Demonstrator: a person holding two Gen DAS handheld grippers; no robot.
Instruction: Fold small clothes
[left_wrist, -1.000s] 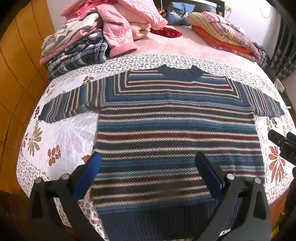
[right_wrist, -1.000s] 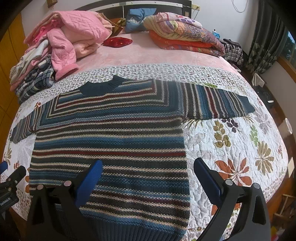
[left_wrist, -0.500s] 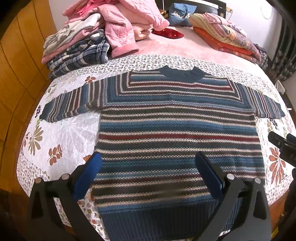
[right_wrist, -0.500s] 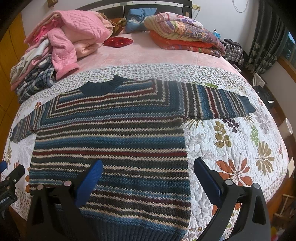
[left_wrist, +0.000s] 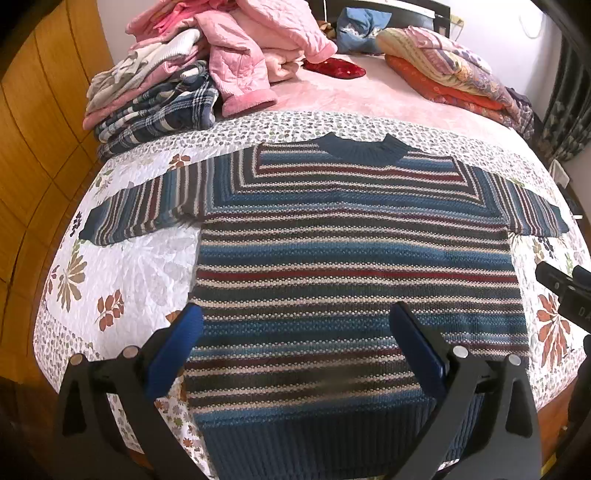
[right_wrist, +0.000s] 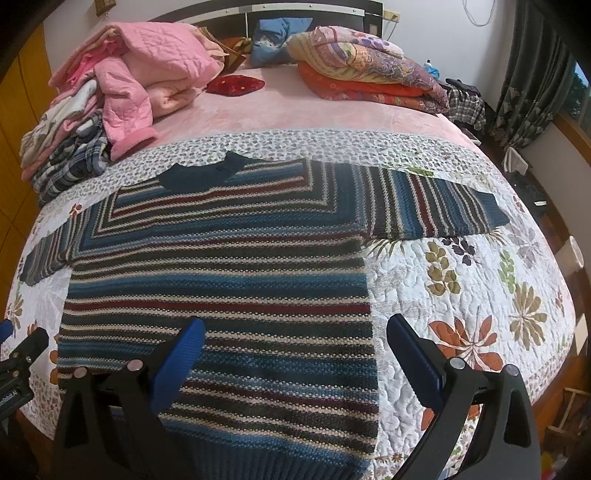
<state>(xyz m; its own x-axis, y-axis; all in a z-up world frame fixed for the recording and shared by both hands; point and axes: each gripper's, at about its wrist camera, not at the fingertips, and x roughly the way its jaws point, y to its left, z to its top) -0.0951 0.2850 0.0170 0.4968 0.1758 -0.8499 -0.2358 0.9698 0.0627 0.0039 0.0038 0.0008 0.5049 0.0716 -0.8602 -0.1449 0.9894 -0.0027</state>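
Blue, maroon and cream striped sweater (left_wrist: 354, 266), white leaf-print quilt (left_wrist: 122, 273), pink blanket (left_wrist: 354, 99)

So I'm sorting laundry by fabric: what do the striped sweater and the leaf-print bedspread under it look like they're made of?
The striped sweater looks like chunky knit yarn, wool or acrylic: pebbly stitches, ribbed hem and collar, matte. The bedspread looks like quilted cotton or polyester: stitched puffy swirls over a printed, slightly smooth face.
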